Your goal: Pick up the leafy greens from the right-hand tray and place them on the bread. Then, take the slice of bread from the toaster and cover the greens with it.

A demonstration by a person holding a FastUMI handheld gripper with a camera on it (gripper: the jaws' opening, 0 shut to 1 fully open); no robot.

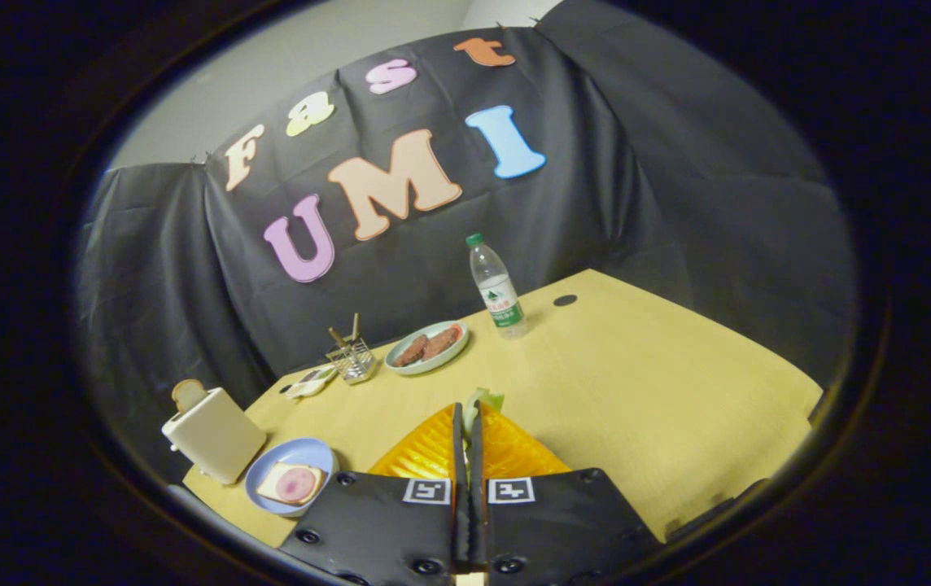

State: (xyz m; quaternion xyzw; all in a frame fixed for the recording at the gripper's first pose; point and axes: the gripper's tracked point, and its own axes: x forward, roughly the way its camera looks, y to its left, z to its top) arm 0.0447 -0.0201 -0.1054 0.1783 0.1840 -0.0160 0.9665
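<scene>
1. The gripper (469, 419) has its fingers clenched on the greens (486, 400), a pale crinkled leaf poking out at the tips, apparently lifted clear of the worktop (636, 391) for carrying.
2. At 8 o'clock, a blue plate (264, 484) holds bread (293, 483) topped with a pink round slice, ready for the leaf.
3. Beside it, the boxy toaster (215, 435) props a slice (187, 394) upright.

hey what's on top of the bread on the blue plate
A round pink slice of meat lies on the bread on the blue plate. No greens there; the gripper pinches the leafy greens.
</scene>
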